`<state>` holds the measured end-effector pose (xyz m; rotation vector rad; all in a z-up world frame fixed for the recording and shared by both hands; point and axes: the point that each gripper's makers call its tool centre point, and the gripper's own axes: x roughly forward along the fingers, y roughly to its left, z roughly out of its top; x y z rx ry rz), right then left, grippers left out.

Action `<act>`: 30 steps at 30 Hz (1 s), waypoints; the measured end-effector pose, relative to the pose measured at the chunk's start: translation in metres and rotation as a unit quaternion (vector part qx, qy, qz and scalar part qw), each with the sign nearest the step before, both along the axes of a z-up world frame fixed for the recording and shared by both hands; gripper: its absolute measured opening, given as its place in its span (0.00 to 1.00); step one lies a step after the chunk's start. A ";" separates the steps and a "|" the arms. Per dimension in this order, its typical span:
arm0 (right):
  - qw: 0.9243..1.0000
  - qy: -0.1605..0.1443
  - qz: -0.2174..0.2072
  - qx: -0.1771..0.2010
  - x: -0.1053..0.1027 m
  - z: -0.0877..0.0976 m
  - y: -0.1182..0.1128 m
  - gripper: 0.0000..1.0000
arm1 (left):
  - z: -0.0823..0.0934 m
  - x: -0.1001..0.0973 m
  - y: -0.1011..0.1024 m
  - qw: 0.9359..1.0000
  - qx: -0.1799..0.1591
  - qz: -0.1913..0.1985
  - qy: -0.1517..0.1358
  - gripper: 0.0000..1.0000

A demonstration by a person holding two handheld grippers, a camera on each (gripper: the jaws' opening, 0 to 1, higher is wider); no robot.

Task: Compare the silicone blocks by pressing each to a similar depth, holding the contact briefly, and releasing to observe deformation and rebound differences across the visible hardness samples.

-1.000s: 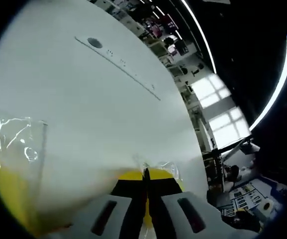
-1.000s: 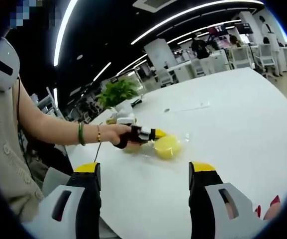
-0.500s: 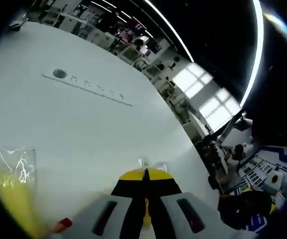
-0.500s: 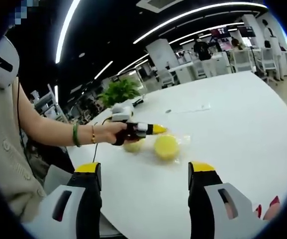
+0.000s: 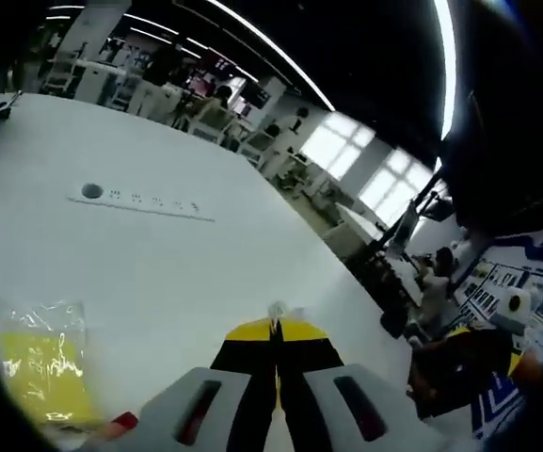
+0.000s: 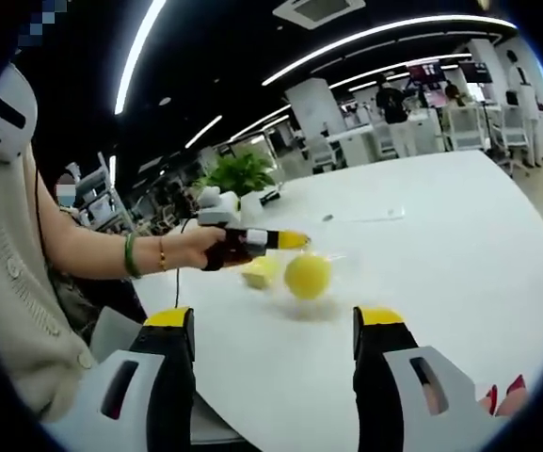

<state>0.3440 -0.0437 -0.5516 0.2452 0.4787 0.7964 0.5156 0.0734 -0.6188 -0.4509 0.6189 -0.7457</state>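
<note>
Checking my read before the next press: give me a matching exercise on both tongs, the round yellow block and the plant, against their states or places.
1. left tongs
2. right tongs
3. round yellow block
4. plant

A. green, at the far side of the table
B. open, holding nothing
C. shut on the clear bag
D. inside the clear bag

Pairs: 1-C, 2-B, 3-D, 4-A

No text, label, brand or number can be read in either view. In the left gripper view a blue-and-white poster (image 5: 523,301) at about four o'clock carries printing too blurred to make out. In the right gripper view a hanging screen (image 6: 428,71) near one o'clock is likewise illegible.
</note>
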 end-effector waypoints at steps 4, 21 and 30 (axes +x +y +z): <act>1.000 -0.012 0.004 -0.004 -0.005 0.010 0.004 0.63 | 0.012 -0.014 0.004 0.999 0.025 -0.016 -0.025 0.00; 0.997 -0.058 0.045 -0.020 -0.021 0.044 0.035 0.63 | 0.061 -0.058 0.047 0.991 0.085 -0.045 -0.097 0.00; 0.992 -0.093 0.075 -0.041 -0.022 0.065 0.050 0.65 | 0.104 -0.080 0.067 0.988 0.080 -0.047 -0.122 0.00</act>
